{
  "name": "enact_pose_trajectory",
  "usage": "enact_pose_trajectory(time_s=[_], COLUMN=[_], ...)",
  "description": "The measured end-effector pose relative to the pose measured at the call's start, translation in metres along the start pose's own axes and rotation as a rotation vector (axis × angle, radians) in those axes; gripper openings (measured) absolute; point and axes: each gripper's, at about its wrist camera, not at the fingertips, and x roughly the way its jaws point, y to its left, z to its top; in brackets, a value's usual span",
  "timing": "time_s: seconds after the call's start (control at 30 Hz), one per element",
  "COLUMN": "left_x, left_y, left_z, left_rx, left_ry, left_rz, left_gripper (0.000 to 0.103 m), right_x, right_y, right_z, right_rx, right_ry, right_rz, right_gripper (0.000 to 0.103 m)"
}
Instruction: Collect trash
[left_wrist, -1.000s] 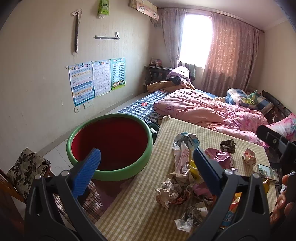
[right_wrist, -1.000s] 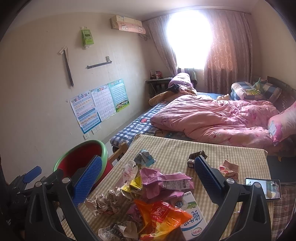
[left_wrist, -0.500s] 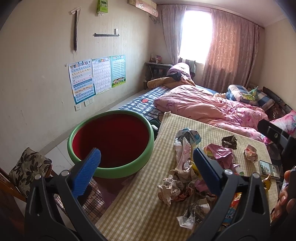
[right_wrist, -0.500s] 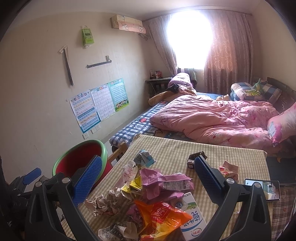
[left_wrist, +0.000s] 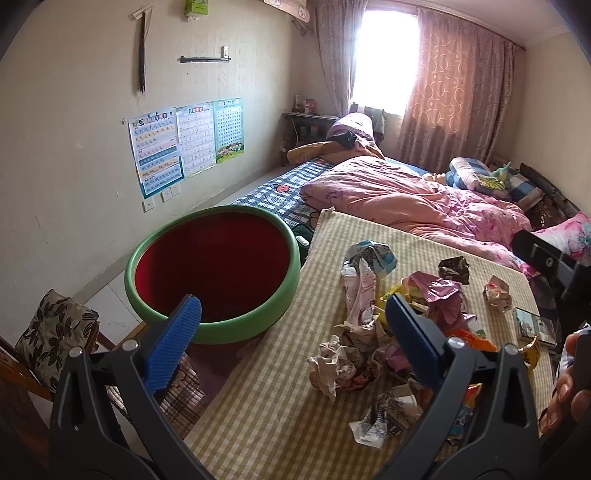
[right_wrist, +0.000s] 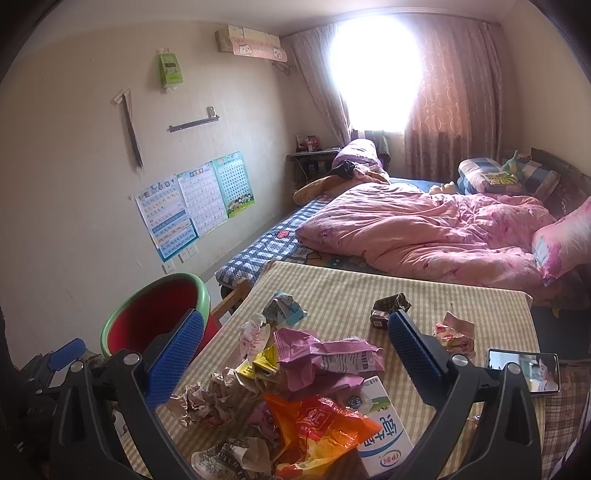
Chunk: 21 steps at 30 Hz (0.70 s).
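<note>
Left gripper (left_wrist: 293, 314) and right gripper (right_wrist: 295, 332): jaws spread wide, holding nothing. Trash pile (right_wrist: 295, 373) (wrappers, milk carton) heaped on checked table (right_wrist: 406, 295); green-rimmed basin (left_wrist: 214, 273) just beside table edge.

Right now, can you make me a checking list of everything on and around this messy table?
Surface: table with a checked yellow cloth, far half mostly bare.
Job's things: trash pile at the near edge, with a purple wrapper, orange bag, milk carton and crumpled paper; red basin with green rim beside the table, nothing seen inside.
Clutter: phone with its screen lit, on the table's right edge.
Grippers: left gripper open, holding nothing; right gripper open above the pile.
Cables: nothing seen.
Surroundings: bed with pink quilt, wall posters, curtained window.
</note>
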Motion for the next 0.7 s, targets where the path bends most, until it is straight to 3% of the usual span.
enact_pose_trajectory(time_s=[0.3, 0.4, 0.5, 0.7], left_x=[0.008, 0.014, 0.024, 0.057], left_y=[0.008, 0.013, 0.011, -0.010], left_z=[-0.002, -0.006, -0.011, -0.021], left_rx=[0.042, 0.019, 0.000, 0.056], left_ry=[0.044, 0.084, 0.141, 0.268], left_rz=[0.015, -0.029, -0.102, -0.212], left_gripper=[0.098, 0.097, 0.087, 0.082], right_x=[0.004, 0.008, 0.011, 0.016], right_y=[-0.002, -0.004, -0.007, -0.019], right_z=[-0.004, -0.008, -0.012, -0.031], right_rx=[0.002, -0.010, -0.036, -0.041], right_ry=[0.009, 0.027, 0.051, 0.137], right_rz=[-0.002, 0.004, 0.013, 0.039], right_gripper=[0.096, 0.096, 0.096, 0.095])
